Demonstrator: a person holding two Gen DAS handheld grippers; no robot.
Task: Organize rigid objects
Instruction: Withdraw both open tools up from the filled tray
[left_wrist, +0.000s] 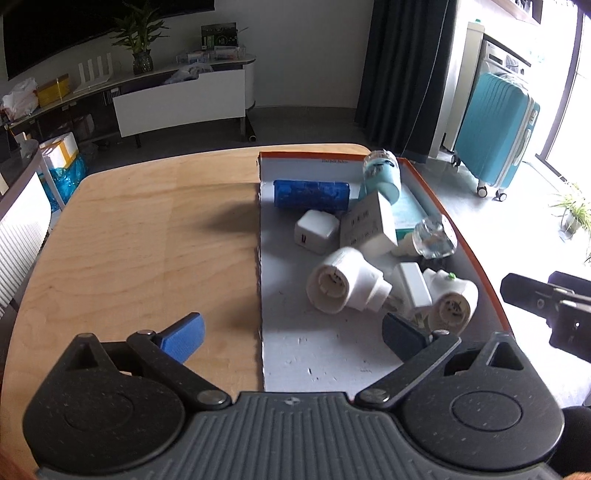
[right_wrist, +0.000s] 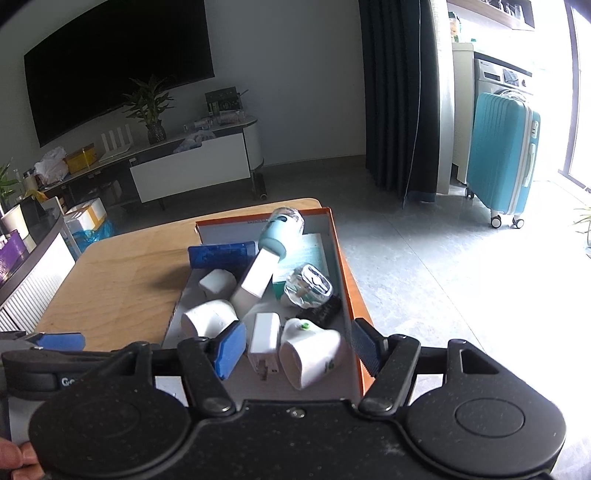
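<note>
An orange-rimmed shallow box (left_wrist: 314, 155) (right_wrist: 351, 280) lies on the wooden table (left_wrist: 147, 240). It holds a blue case (left_wrist: 312, 195), a white charger cube (left_wrist: 316, 232), a white carton (left_wrist: 369, 225), a teal bottle (left_wrist: 382, 173), a clear bottle (left_wrist: 432, 238) and several white plugs. My left gripper (left_wrist: 295, 332) is open wide and empty, straddling the box's left wall. My right gripper (right_wrist: 297, 347) hovers open over the box's near end. A flat white adapter (right_wrist: 264, 341) and a white plug with a green dot (right_wrist: 310, 350) show between its fingers, untouched by the pads.
The table's left half (left_wrist: 110, 258) is bare wood. Beyond it a TV cabinet (left_wrist: 177, 96) stands along the wall, and a teal suitcase (left_wrist: 495, 129) is on the floor at the right. The right gripper's body (left_wrist: 546, 306) juts in beside the box's right wall.
</note>
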